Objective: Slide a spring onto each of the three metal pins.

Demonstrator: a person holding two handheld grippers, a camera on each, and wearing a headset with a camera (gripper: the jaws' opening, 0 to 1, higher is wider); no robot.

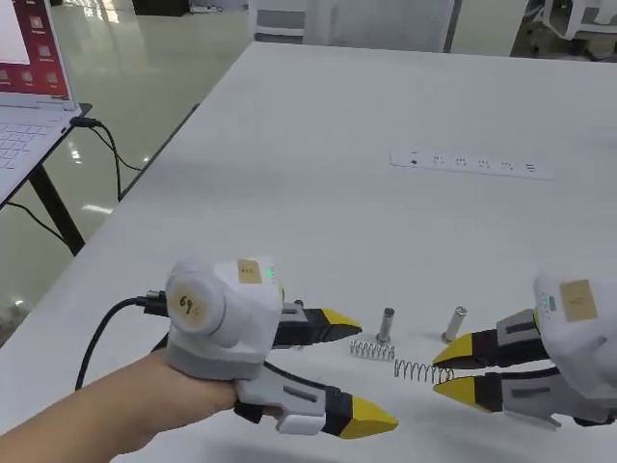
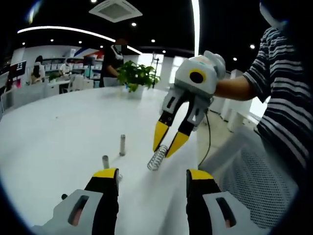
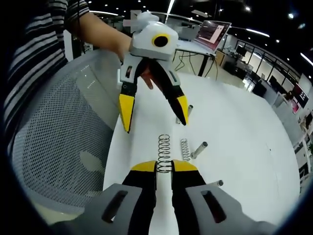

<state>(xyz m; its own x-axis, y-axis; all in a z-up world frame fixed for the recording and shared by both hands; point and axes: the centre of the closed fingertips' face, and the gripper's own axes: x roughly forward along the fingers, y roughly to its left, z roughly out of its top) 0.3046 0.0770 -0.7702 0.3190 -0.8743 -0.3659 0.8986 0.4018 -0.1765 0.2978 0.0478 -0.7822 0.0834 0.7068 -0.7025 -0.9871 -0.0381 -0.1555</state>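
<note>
The first pick-up is in hand: the right gripper (image 1: 439, 372) pinches one end of a spring (image 1: 416, 368) lying on the surface (image 1: 318, 174) (a second spring (image 1: 371, 349) lies just beside it), the left gripper (image 1: 371, 374) is spread and empty, and next the pinched spring likely needs lifting and lining up over a pin (image 1: 387, 324).

The left gripper (image 2: 151, 175) holds its yellow-tipped jaws wide apart over the white desk (image 2: 58, 127); the right gripper (image 2: 167, 147), near the desk's edge beside a mesh chair (image 2: 254, 176), pinches the upper end of a spring (image 2: 156, 159); two metal pins (image 2: 122, 145) stand upright just left of it.
</note>
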